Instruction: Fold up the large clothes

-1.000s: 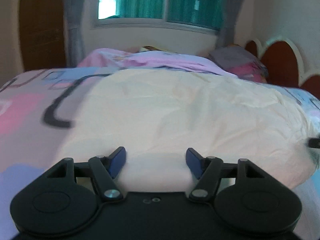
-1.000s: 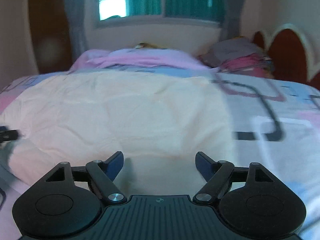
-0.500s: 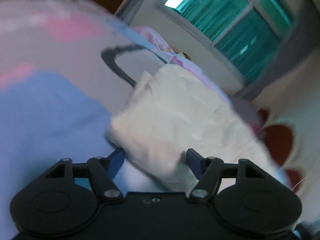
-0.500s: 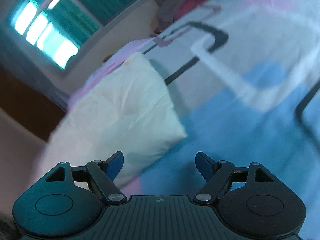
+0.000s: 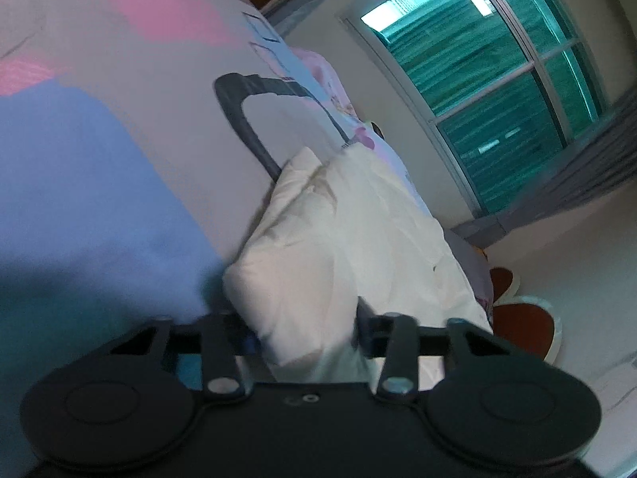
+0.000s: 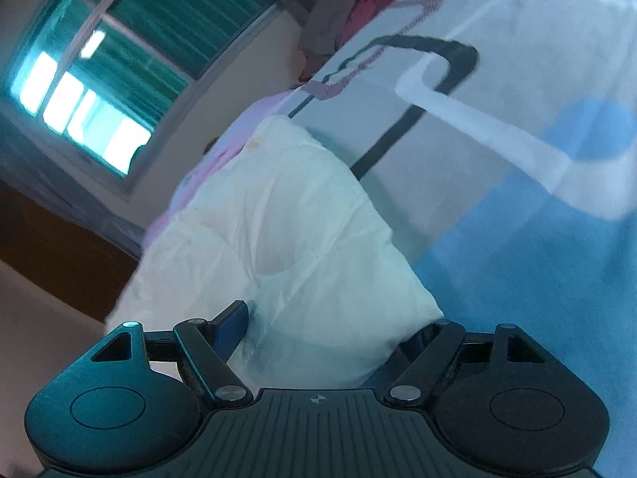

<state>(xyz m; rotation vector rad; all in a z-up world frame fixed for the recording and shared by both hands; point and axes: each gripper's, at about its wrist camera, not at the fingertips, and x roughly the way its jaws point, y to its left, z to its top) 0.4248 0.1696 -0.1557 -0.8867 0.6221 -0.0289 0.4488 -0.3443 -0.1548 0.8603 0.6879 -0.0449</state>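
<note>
Cream garment lies partly folded on patterned bedsheet; left gripper and right gripper, jaws spread, straddle its 6 o'clock corners, ungripped. Folds remain.

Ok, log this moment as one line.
left gripper: open, straddling garment corner | right gripper: open, straddling other corner | garment on bed | not gripped yet

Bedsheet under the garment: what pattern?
The bedsheet has blue, pink and pale grey blocks with dark rounded outlines. Clearest in the right wrist view.
</note>
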